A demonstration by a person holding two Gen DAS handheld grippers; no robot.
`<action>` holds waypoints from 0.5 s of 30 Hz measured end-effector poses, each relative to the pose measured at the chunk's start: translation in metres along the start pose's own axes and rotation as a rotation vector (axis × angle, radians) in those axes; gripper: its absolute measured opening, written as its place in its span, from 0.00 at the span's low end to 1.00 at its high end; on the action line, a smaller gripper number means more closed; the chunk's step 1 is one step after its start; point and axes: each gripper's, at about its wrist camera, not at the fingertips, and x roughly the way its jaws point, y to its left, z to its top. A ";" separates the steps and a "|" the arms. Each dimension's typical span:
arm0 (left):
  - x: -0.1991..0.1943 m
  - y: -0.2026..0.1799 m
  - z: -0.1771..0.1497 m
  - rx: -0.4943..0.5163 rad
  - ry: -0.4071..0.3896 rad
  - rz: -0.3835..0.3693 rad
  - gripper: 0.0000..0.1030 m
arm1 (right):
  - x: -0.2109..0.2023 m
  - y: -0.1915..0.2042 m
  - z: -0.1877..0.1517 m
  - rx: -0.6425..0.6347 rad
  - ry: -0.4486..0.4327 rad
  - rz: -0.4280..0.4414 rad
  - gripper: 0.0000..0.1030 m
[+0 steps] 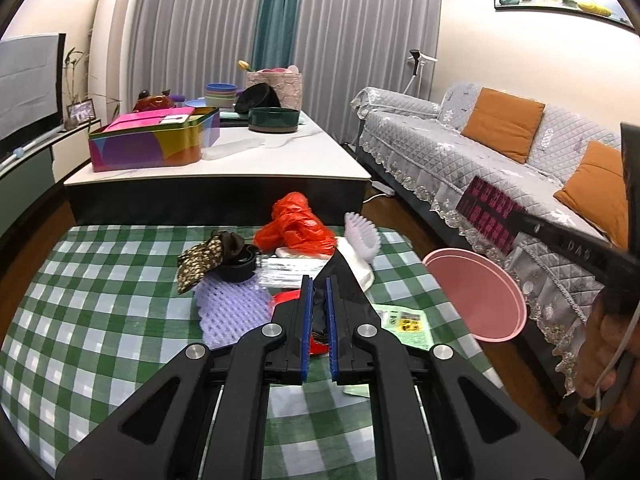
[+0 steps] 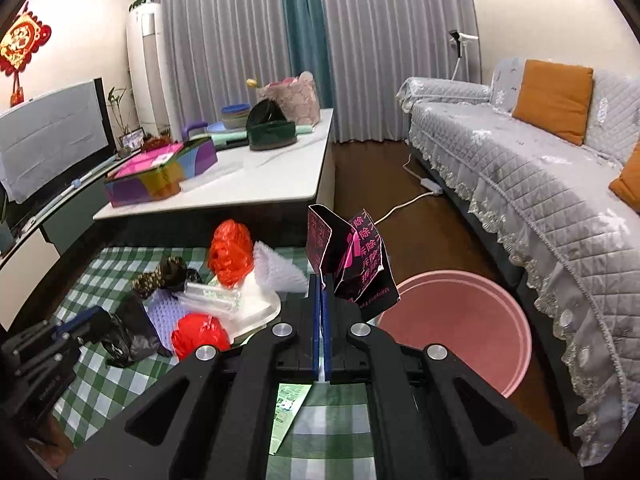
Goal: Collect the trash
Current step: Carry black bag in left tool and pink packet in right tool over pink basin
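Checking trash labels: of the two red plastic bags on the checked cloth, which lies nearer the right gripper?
The crumpled red bag just left of the right gripper, beside the black bag. The other red bag lies farther back, by the brush.
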 end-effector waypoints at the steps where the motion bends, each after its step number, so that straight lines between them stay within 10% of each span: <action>1: -0.001 -0.004 0.001 0.006 -0.002 -0.004 0.06 | -0.003 -0.003 0.003 0.002 -0.004 -0.003 0.01; 15: 0.016 -0.061 0.033 0.060 -0.017 -0.096 0.06 | -0.024 -0.094 0.047 0.015 -0.070 -0.102 0.01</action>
